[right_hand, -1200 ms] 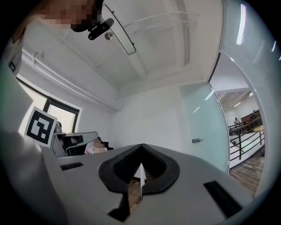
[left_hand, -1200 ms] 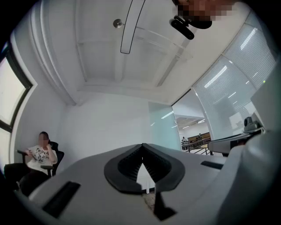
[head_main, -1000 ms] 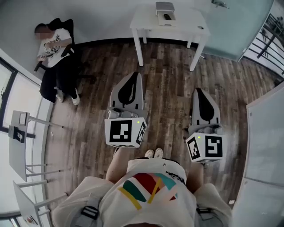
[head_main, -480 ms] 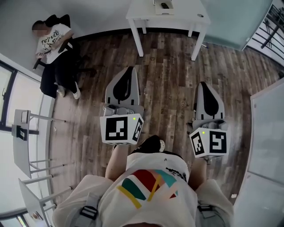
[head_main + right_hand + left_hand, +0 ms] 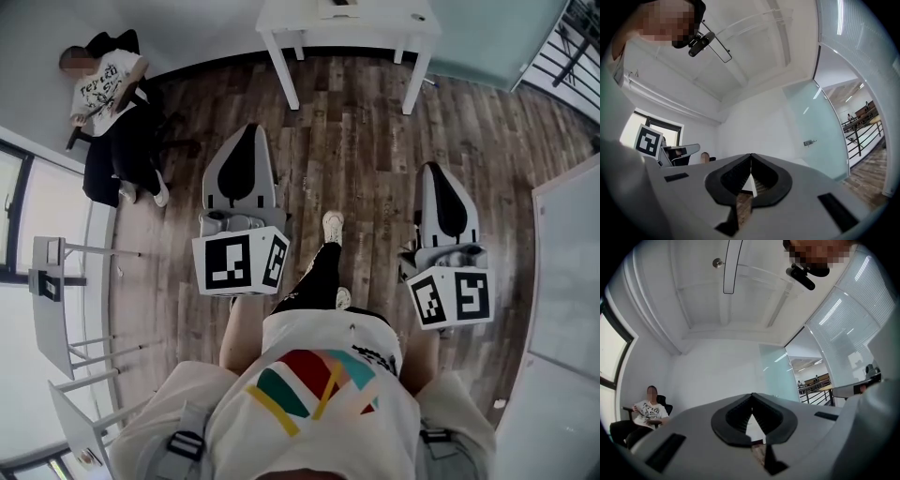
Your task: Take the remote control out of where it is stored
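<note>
Shirt print (image 5: 97,86) on seated person (image 5: 117,141) unreadable; left gripper (image 5: 247,131), right gripper (image 5: 434,169) closed.

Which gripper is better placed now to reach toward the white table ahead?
Left, but only slightly. Both pairs of jaws are shut, hold nothing and are far from the white table. In the head view the left gripper is held further forward than the right gripper.

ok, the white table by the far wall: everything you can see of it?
The white table stands on the plank floor near the far wall, cut off by the head view's top edge. It has a flat white top and slim, straight white legs that look painted. A pale tray-like item, mostly cropped, and a small object lie on top.
</note>
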### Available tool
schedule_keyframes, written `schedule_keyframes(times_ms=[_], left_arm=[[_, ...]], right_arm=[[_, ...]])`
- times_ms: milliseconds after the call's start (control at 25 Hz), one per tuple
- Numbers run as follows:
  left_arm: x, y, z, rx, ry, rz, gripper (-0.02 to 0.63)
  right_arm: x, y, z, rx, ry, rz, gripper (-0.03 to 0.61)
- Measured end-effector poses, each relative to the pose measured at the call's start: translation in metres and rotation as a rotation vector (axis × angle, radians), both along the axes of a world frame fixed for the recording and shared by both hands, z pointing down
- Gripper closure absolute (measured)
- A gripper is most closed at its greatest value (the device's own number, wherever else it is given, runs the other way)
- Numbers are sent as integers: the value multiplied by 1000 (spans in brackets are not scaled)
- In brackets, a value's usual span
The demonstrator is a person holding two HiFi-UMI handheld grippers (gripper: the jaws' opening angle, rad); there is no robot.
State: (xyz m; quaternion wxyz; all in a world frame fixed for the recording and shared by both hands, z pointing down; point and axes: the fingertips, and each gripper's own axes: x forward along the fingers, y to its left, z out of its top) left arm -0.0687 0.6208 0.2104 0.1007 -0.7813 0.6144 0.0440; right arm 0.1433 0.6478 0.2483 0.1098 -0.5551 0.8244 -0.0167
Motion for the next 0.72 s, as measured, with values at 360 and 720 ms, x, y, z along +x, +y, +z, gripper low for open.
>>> schedule_keyframes(times_ms=[360,720], left_arm=[[3,-68,13,26,48,50,607],[-6,-179,4,38,91,70,607]], right_arm=[[-1,-62,11,-5,58,32,577],[-22,-180,-7,-4,81,11,577]])
